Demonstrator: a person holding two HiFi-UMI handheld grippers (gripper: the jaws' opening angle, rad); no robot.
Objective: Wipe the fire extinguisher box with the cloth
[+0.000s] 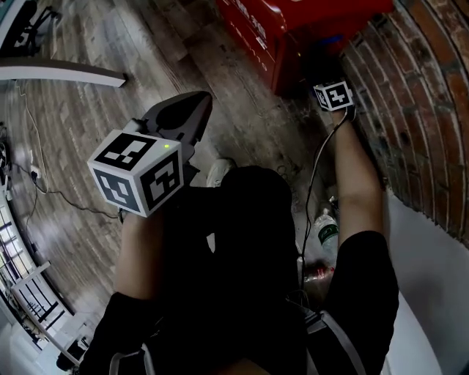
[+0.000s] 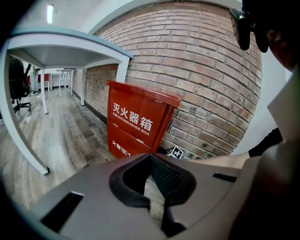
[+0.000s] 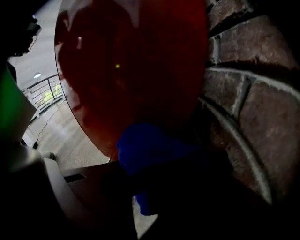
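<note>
Bottles [image 1: 325, 231] lie on the floor well short of the fire extinguisher box [image 1: 293, 22], on its wall side, just beside the person's right arm. A black cable [image 1: 315, 176] runs along that arm towards the box. The person's dark-clothed body fills the middle of the head view and hides much of the wooden floor [image 1: 80, 132] before the box; a pale shoe [image 1: 220, 171] peeks out at its edge.

The left gripper [image 1: 196, 102] hangs in the air in front of the box, well apart from it. Its jaws are clenched tip to tip with nothing between them, and it points at the box's lettered front [image 2: 138, 122].

The right gripper [image 1: 326, 66] reaches into the narrow gap between the box's side and the brick wall [image 1: 418, 110]. It clamps the blue cloth [image 3: 150, 150], which is bunched at the jaws right up against the red side panel [image 3: 131, 61]. The gap is dark, and the gripper's own body blocks the lower part of its view.

Beyond the box, further along the wall, stands a white table [image 2: 70, 47].
</note>
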